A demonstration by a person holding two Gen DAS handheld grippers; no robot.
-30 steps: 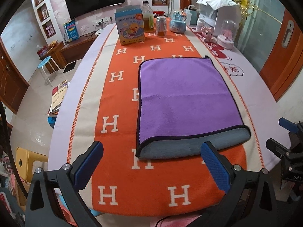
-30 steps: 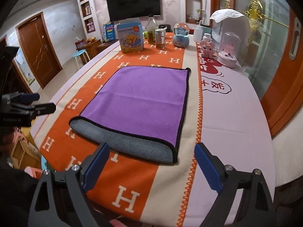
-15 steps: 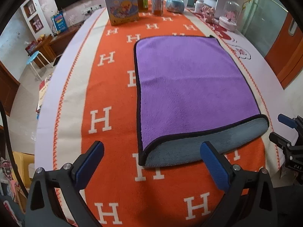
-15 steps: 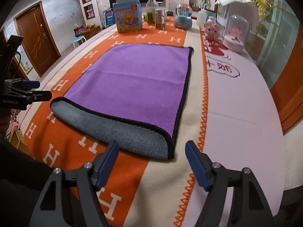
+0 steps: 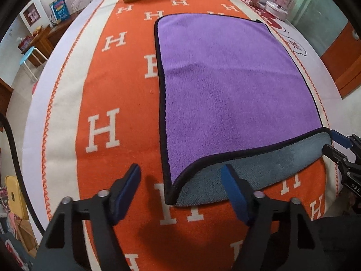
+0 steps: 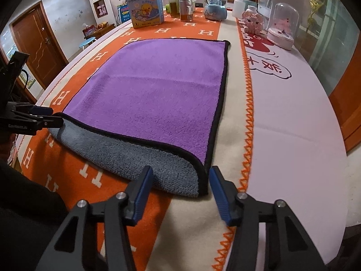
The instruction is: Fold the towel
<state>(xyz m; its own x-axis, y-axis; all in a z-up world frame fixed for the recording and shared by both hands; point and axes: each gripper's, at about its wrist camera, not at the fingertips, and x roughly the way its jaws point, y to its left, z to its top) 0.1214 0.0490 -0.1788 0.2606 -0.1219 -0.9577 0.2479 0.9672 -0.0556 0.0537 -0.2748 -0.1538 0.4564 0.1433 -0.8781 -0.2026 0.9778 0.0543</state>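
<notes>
A purple towel (image 5: 230, 85) with black trim and a grey underside lies folded once on the orange H-patterned table cover; it also shows in the right wrist view (image 6: 158, 94). Its grey lower layer (image 5: 248, 176) sticks out along the near edge. My left gripper (image 5: 180, 183) is open, its fingers straddling the towel's near left corner just above the cloth. My right gripper (image 6: 179, 181) is open, its fingers straddling the near right corner (image 6: 198, 180). Neither holds anything.
At the far end stand a blue duck box (image 6: 145, 8), a bottle (image 6: 176, 0), a jar (image 6: 186, 9), a snow globe (image 6: 214, 5) and a glass dome (image 6: 284, 26). The table edge drops off at both sides; a blue stool (image 5: 29, 54) stands on the floor.
Both grippers have moved forward and down to the towel's near corners, and their jaws have narrowed but stay open. The towel has not moved.
</notes>
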